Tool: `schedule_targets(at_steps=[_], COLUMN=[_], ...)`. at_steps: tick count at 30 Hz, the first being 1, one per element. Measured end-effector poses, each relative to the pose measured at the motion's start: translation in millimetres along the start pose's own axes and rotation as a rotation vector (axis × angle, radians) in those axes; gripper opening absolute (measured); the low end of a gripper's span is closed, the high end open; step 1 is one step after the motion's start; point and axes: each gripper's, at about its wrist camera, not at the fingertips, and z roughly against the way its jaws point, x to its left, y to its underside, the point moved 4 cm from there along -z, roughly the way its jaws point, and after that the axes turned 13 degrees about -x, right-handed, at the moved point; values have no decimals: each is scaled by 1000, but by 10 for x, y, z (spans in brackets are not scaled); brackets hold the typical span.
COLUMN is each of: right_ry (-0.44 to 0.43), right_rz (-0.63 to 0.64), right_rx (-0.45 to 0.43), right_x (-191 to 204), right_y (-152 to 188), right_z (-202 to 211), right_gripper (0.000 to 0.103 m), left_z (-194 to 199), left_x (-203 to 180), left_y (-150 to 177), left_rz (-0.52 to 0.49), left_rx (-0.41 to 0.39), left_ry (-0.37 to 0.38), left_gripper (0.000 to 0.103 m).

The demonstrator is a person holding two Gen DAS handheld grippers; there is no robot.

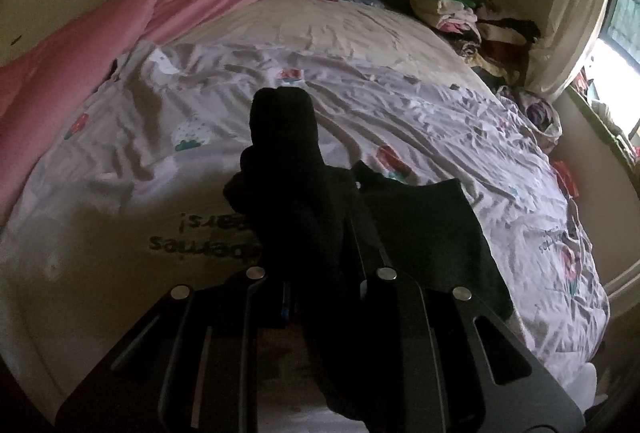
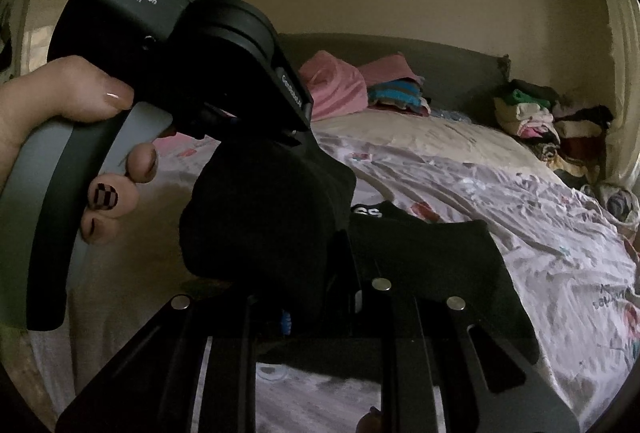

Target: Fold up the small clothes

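Both wrist views close, sharing bed (image 1: 360, 45).

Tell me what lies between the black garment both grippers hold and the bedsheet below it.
Nothing visible does. The black garment hangs from the left gripper and right gripper over the printed bedsheet. The clothes pile sits far off beside the headboard.

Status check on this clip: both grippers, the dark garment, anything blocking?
Left gripper shut on small black fabric garment. Right gripper shut on it too. Garment lifted above patterned white bedsheet. Nothing blocking.
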Motion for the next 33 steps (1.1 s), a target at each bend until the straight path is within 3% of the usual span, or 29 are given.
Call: schedule_targets(at_steps=[20,33], right_ry=[47,71], right_rz=[-105,-245], right_rx=[21,90], right_x=[-494,-901], right_y=[146,375], right_z=[127,101], right_gripper=[14,13], left_z=[-322,-681], left_x=[-645,-1046], left_y=[49,199], left_rz=[-64,-111], left_rx=[55,136], left_ry=[18,25], left_gripper=[12,17])
